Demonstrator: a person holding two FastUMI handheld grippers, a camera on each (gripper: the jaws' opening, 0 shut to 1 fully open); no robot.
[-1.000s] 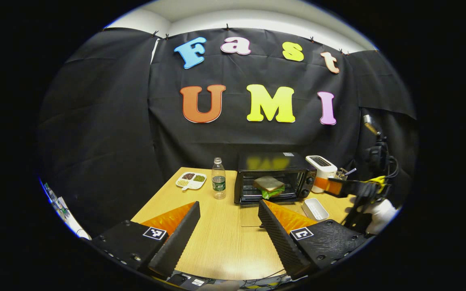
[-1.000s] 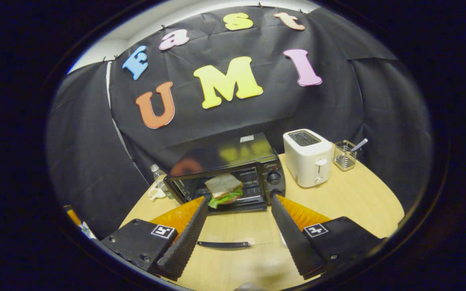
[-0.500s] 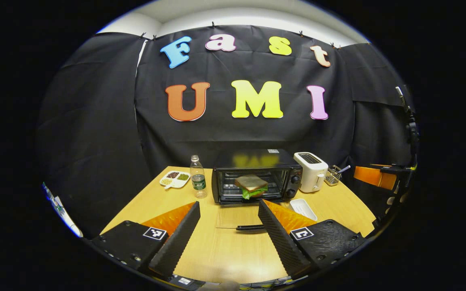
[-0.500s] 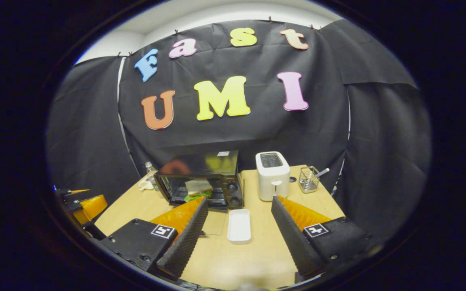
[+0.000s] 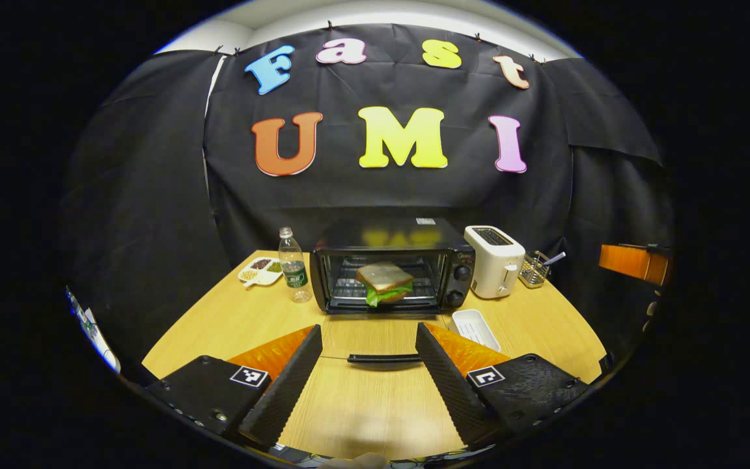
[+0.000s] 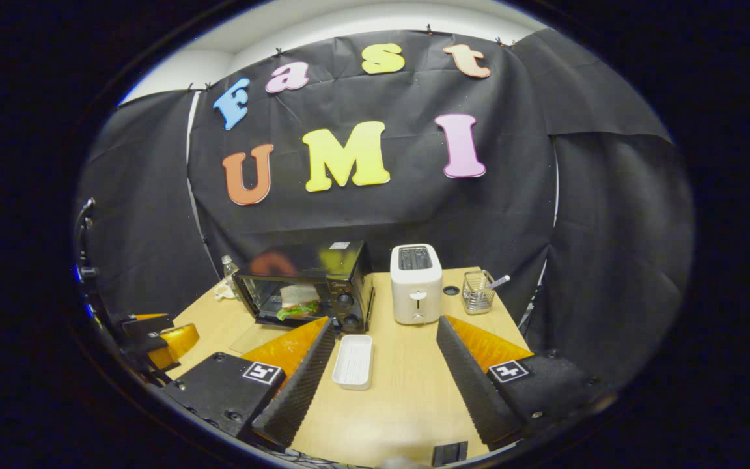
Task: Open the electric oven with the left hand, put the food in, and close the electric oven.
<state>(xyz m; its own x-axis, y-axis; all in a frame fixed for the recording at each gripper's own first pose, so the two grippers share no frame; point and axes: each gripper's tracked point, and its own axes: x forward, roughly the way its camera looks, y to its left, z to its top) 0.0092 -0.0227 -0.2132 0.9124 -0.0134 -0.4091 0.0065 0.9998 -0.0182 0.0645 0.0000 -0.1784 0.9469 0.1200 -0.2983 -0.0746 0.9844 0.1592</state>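
The black electric oven [image 5: 391, 244] stands at the table's back with its glass door folded down flat. The door's black handle [image 5: 385, 357] lies toward me. A sandwich [image 5: 385, 284] with green lettuce rests on the rack inside. My left gripper [image 5: 368, 327] is open, and the handle appears between its wide-apart fingers without touching them. In the right gripper view the oven [image 6: 342, 260] and the sandwich [image 6: 297, 301] sit to the left. My right gripper [image 6: 385, 320] is open and empty, drawn back over the table. The left gripper [image 6: 160, 332] shows at the far left.
A white toaster [image 5: 493, 269] and a wire utensil basket [image 5: 534, 269] stand right of the oven. An empty white tray [image 5: 476, 327] lies in front of them. A water bottle [image 5: 293, 273] and a sectioned plate [image 5: 259, 271] sit left of the oven.
My right gripper has drawn back from the oven mouth and swung right, leaving the sandwich inside. My left gripper has shifted until the door handle lies between its fingers in view.
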